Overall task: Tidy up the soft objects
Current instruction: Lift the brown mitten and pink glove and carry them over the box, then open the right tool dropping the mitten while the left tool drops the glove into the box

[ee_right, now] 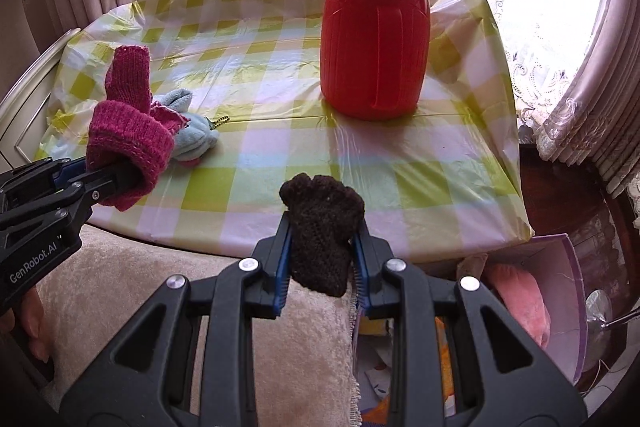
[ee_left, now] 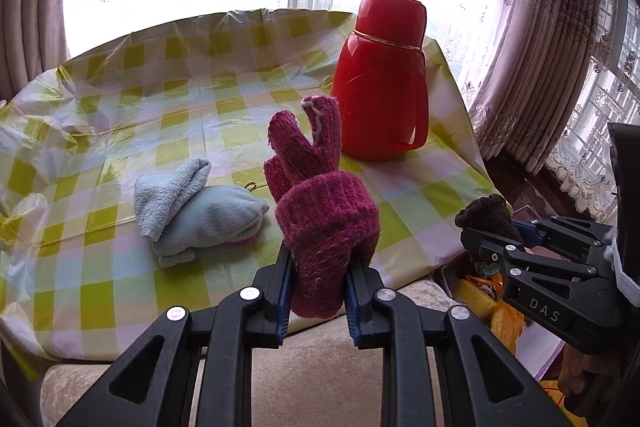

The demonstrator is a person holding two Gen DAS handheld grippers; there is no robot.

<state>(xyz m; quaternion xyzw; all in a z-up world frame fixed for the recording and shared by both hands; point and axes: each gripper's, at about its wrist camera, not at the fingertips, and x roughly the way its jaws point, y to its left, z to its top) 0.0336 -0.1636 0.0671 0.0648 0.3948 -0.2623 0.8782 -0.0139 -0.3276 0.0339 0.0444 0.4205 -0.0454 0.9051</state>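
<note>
My left gripper (ee_left: 318,291) is clamped on a magenta knit glove (ee_left: 320,211), its fingers standing up. My right gripper (ee_right: 322,255) pinches a dark brown knit piece (ee_right: 322,227). The pale blue soft bundle (ee_left: 196,215) lies on the checked table (ee_left: 120,99), ahead-left, nearer my left hand, long axis sideways.

Both tongs (ee_left: 318,291) (ee_right: 322,267) clamped, angled downward
</note>
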